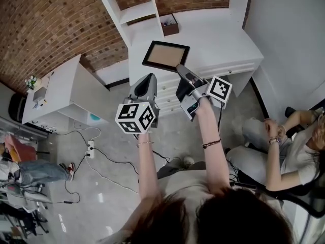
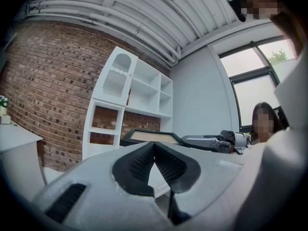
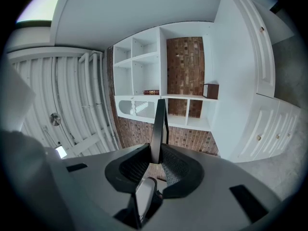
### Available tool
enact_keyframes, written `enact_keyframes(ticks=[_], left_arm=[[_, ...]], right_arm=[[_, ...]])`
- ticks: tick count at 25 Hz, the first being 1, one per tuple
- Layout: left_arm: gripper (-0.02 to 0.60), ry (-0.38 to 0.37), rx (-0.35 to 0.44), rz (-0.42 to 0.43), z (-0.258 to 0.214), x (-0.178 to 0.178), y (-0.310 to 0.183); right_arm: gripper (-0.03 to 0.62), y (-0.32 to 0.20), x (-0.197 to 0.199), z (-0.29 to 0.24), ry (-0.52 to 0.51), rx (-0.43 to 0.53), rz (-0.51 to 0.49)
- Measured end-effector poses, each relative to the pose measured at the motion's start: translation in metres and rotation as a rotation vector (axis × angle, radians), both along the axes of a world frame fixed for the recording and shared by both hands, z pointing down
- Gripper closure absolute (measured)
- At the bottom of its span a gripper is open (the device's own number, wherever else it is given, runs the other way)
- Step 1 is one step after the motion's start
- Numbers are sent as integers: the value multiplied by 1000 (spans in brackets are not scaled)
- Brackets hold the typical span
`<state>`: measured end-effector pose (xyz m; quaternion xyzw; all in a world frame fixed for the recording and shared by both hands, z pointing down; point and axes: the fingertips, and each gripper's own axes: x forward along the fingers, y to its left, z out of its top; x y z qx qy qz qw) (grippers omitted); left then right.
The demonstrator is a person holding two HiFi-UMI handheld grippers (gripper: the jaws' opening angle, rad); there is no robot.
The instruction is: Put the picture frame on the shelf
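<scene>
A black picture frame (image 1: 166,55) with a tan centre hangs above the white cabinet top (image 1: 218,39), held by its near edge in my right gripper (image 1: 181,68). In the right gripper view the frame (image 3: 159,126) shows edge-on, pinched between the two pads of the right gripper (image 3: 155,159). The left gripper (image 1: 148,83) hovers left of the frame, apart from it, over the cabinet's front edge. Its jaws (image 2: 154,146) meet at the tips with nothing between them. From the left gripper view the frame (image 2: 149,136) appears flat, with the right gripper (image 2: 209,142) beside it. The white shelf unit (image 3: 163,85) stands ahead.
A small dark box (image 1: 169,24) sits in a shelf bay, and a book (image 3: 151,92) lies on another shelf. A seated person (image 1: 284,146) is at the right. A white desk (image 1: 61,93) stands to the left, with cables (image 1: 96,156) on the floor.
</scene>
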<state>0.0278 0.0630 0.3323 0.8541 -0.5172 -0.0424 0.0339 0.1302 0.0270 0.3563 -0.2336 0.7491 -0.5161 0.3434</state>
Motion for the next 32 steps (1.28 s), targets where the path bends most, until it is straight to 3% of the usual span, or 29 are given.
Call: enact_keyframes(ticks=[15, 24, 32], left_arm=[[571, 12, 6, -37, 0, -9, -14], [571, 6, 0, -37, 10, -44, -54], [571, 16, -15, -30, 22, -90, -110]], right_arm=[[522, -12, -9, 7, -6, -8, -32], [522, -57, -30, 12, -9, -16, -1], [522, -104, -73, 29, -2, -35, 8]])
